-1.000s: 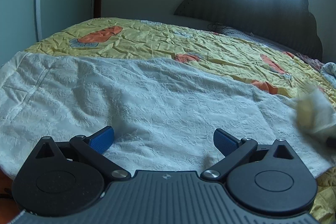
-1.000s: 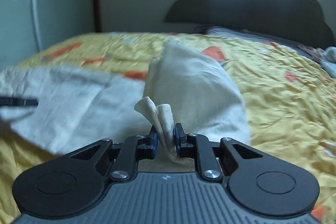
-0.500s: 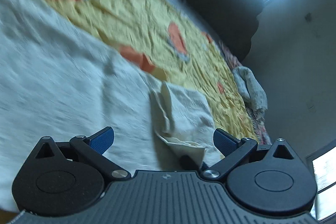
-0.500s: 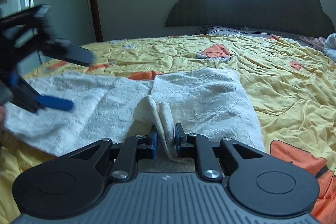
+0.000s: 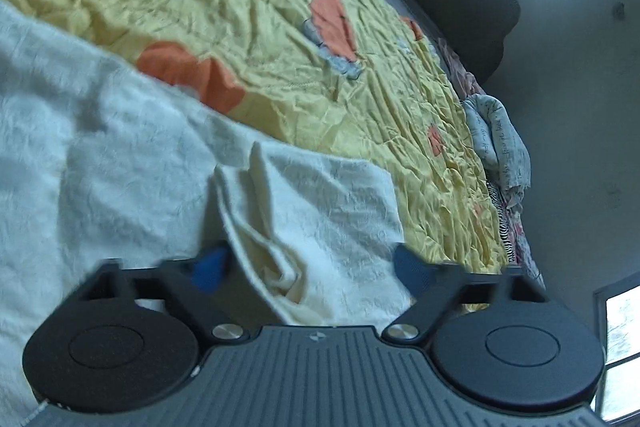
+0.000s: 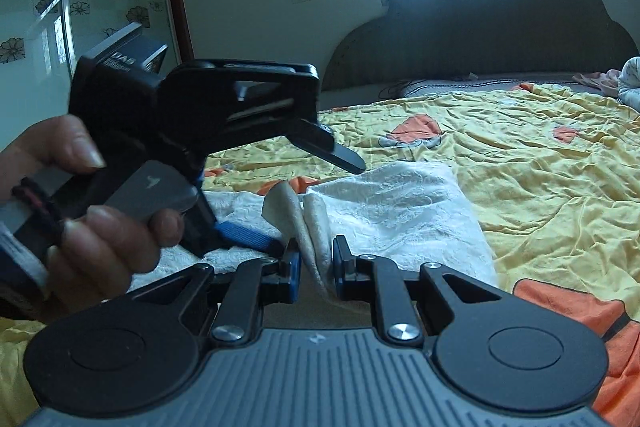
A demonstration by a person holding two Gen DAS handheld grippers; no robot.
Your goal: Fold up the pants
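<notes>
We judge the fold half done: the white pants (image 6: 392, 203) lie doubled on the bed (image 6: 540, 155), right gripper (image 6: 316, 261) clamped on their bunched edge, left gripper (image 5: 308, 269) just closing around it, not yet pinching.

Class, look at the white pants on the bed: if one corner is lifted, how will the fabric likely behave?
Probably floppy: the white pants droop in soft folds where the right gripper pinches them. Likely light, since a small pinch lifts the edge. They may drag and wrinkle on the yellow bedspread.
</notes>
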